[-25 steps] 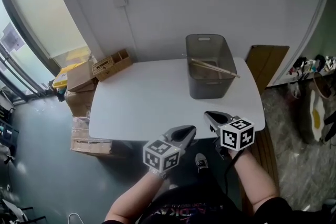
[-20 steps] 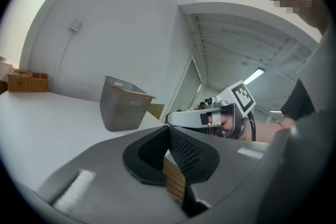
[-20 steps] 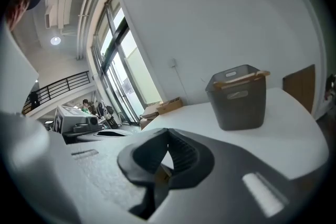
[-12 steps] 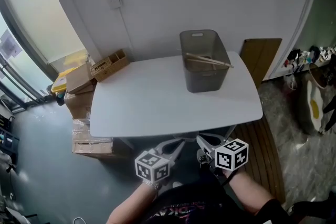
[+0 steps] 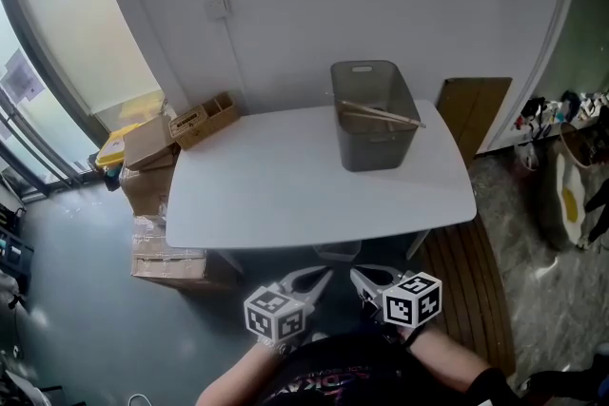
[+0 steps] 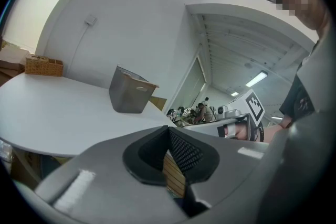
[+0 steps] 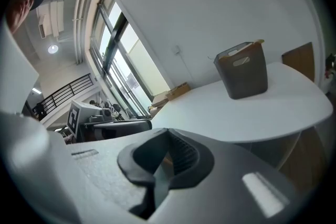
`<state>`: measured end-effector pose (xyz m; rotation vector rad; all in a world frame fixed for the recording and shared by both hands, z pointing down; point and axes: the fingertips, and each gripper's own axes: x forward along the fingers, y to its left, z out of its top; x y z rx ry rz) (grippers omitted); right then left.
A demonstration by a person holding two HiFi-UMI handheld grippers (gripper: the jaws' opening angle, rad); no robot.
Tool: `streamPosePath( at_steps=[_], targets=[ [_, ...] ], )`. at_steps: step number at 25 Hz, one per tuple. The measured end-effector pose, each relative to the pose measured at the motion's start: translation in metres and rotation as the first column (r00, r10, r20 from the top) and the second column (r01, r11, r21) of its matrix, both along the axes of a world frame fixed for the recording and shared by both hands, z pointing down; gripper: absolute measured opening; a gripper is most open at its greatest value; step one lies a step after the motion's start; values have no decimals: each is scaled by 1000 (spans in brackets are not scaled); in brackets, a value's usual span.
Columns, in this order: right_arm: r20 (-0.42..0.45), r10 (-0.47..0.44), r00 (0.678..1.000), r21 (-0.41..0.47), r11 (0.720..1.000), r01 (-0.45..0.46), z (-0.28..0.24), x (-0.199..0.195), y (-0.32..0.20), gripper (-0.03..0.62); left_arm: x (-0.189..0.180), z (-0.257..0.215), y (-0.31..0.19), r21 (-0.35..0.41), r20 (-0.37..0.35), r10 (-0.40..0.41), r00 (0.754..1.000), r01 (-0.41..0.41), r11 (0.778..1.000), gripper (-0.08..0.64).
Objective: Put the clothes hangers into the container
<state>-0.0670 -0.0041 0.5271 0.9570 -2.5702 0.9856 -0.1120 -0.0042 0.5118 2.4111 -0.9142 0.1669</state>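
A grey plastic container (image 5: 373, 124) stands at the back right of the white table (image 5: 285, 190). Wooden hangers (image 5: 381, 114) lie inside it, their ends poking over the rim. Both grippers hang below the table's front edge, close to my body and far from the container. My left gripper (image 5: 319, 274) is shut with nothing in it, as its own view (image 6: 169, 131) shows, with the container (image 6: 130, 94) far ahead. My right gripper (image 5: 360, 276) is also shut and empty (image 7: 168, 134), and the container (image 7: 242, 73) sits far off on the table.
Cardboard boxes (image 5: 147, 152) are stacked on the floor at the table's left. A small wooden crate (image 5: 205, 117) sits at the back left corner. A brown board (image 5: 471, 109) leans on the wall to the right. Shoes (image 5: 561, 109) lie on the right floor.
Both grippers have drawn back from over the table's front edge to below it, near my body. The container and hangers have not moved.
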Motion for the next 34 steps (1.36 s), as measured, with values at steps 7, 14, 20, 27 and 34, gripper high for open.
streamPosePath(
  at_steps=[7,14,20,27,34],
  targets=[
    [-10,-33,999,-5,999,33,4,-11,9,3,-3,5,3,-4,-6,-8,1000,8,1000,0],
    [-15,-43,999,-11,999,43,5,-14,10,2,-1,5,4,-5,-6,1,1000,-1,1000,0],
    [-12,-45,999,-17,999,45,8,-15,10,2,-1,8,4,-7,-6,1,1000,-1,1000,0],
    [-12,-48,999,-19,999,47,8,-17,10,2,-1,8,3,-9,-2,8,1000,-8,1000,0],
    [-13,-51,999,-17,999,50,9,-18,13,2,1,7,6,-5,-1,11,1000,-11,1000,0]
  ],
)
